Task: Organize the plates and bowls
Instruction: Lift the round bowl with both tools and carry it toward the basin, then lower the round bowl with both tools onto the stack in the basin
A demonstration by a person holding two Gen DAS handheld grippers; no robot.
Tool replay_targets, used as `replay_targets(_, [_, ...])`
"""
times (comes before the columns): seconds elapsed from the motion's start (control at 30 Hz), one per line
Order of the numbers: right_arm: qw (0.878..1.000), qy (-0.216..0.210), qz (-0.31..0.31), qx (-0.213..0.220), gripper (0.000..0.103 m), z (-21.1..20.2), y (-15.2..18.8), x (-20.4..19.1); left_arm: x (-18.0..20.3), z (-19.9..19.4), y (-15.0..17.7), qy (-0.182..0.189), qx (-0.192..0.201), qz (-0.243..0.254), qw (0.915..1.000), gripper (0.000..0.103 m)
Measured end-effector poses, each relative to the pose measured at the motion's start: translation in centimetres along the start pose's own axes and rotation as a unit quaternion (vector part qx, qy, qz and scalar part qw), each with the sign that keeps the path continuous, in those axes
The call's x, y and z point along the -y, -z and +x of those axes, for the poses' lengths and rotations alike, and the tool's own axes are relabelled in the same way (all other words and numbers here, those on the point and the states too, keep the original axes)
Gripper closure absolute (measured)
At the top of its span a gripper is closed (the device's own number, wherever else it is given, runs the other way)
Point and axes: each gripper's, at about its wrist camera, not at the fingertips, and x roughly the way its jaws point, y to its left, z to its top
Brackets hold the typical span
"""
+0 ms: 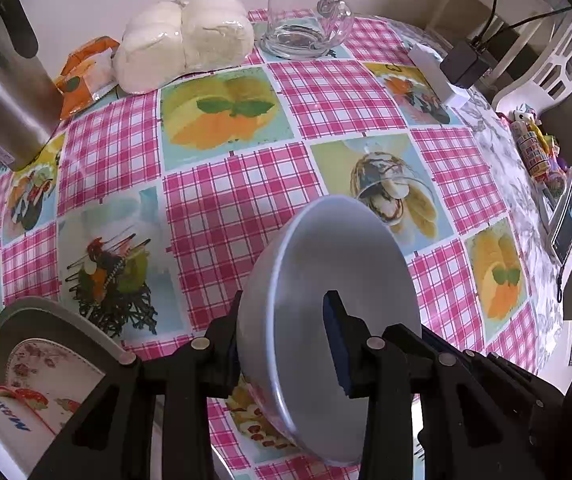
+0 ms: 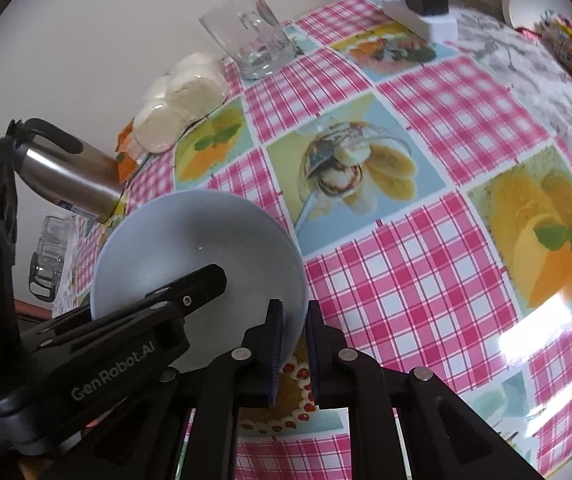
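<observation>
From my left wrist view, the left gripper (image 1: 286, 344) has its 2 fingers closed on the wall of a pale blue bowl (image 1: 337, 280), 1 finger inside and 1 outside. The bowl is tipped on edge, its opening turned to the right, above the bench (image 1: 238, 200) with its pink checked cloth. At the near left I see a flowered plate (image 1: 46, 356) partly hidden by the gripper body. At the far edge stand a glass mug (image 1: 305, 16), a wrapped pack of white buns (image 1: 186, 44) and an orange packet (image 1: 82, 68); a steel flask (image 1: 10, 96) leans in at the far left. A white power strip (image 1: 437, 76) with a black adapter (image 1: 465, 64) lies at the far right.

From my right wrist view, the right gripper (image 2: 293, 344) is pinched tight on the near right rim of the same bowl (image 2: 198, 256), which opens toward the camera. The left gripper (image 2: 190, 292) reaches into the bowl from the left. The mug (image 2: 250, 32), buns (image 2: 182, 100) and flask (image 2: 66, 172) sit beyond it, far left.
</observation>
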Motion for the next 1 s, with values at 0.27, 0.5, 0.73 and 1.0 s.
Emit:
replay_targets(0.27, [1.000, -0.007, -0.005, 0.013, 0.090, -1.4, -0.1, -0.2, 0.0, -2.4, 0.4, 0.016, 0.029, -0.009, 0.9994, 0.064])
replay_targets(0.5, [0.999, -0.022, -0.022, 0.045, 0.090, -4.3, -0.3, -1.3, 0.1, -6.1, 0.4, 0.021, 0.070, -0.014, 0.9972, 0.064])
replay_targets(0.73, [0.994, -0.042, -0.044, 0.087, 0.090, -8.1, 0.1, -3.4, -0.7, -9.7, 1.5, 0.035, 0.107, -0.031, 0.9932, 0.064])
replay_targets(1.0, [0.988, -0.064, -0.083, 0.113, 0.091, -10.5, 1.4, -7.0, -3.4, -13.2, 3.9, 0.050, 0.150, -0.059, 0.9856, 0.065])
